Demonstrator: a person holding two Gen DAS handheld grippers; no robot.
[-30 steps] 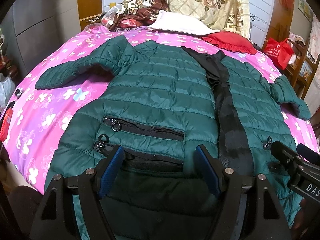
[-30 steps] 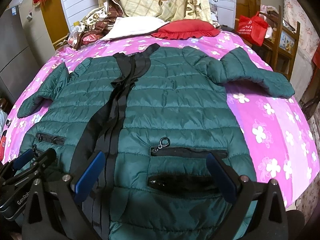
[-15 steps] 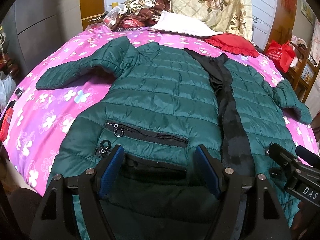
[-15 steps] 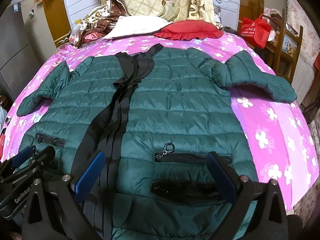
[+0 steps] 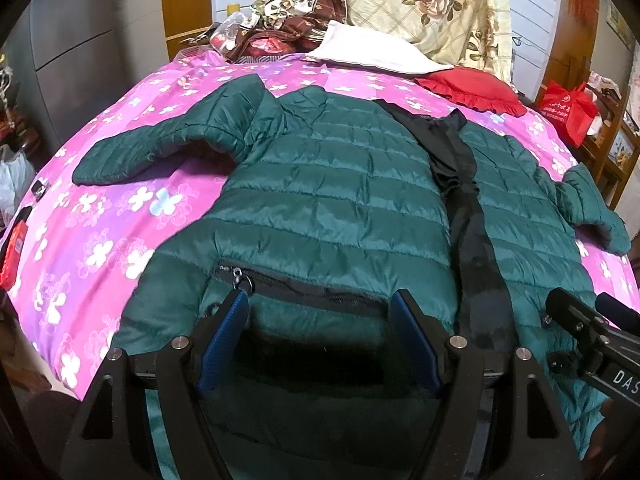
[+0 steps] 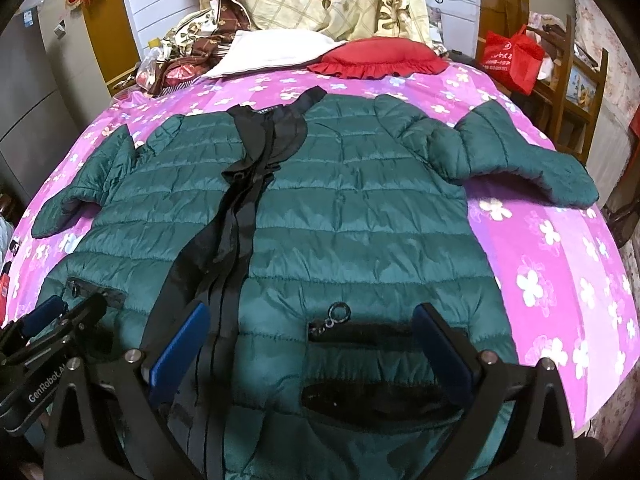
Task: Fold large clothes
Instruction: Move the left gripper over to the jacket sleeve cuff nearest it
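Note:
A dark green quilted jacket [image 5: 328,184] [image 6: 360,216] lies front up on the bed, its sleeves spread to both sides. A black zipper band [image 5: 472,216] [image 6: 240,216] runs down its middle. My left gripper [image 5: 320,320] is open just over the jacket's lower left part, its blue pads either side of the left pocket [image 5: 304,292]. Over the lower right part my right gripper [image 6: 310,340] is open, with the right pocket and its ring pull [image 6: 340,312] between its fingers. Each gripper shows at the edge of the other's view. The hem is hidden below the gripper bodies.
The bed has a pink floral sheet [image 5: 100,220] [image 6: 560,264]. A red cushion [image 6: 376,60], a white pillow [image 5: 372,48] and bundled bedding sit at the head. A red bag [image 6: 512,60] and wooden shelf stand at the right, a grey cabinet [image 5: 68,40] at the left.
Both grippers have moved a little forward over the jacket's lower part, so the pockets now sit nearer the fingers. Both stay open. The jacket has not moved.

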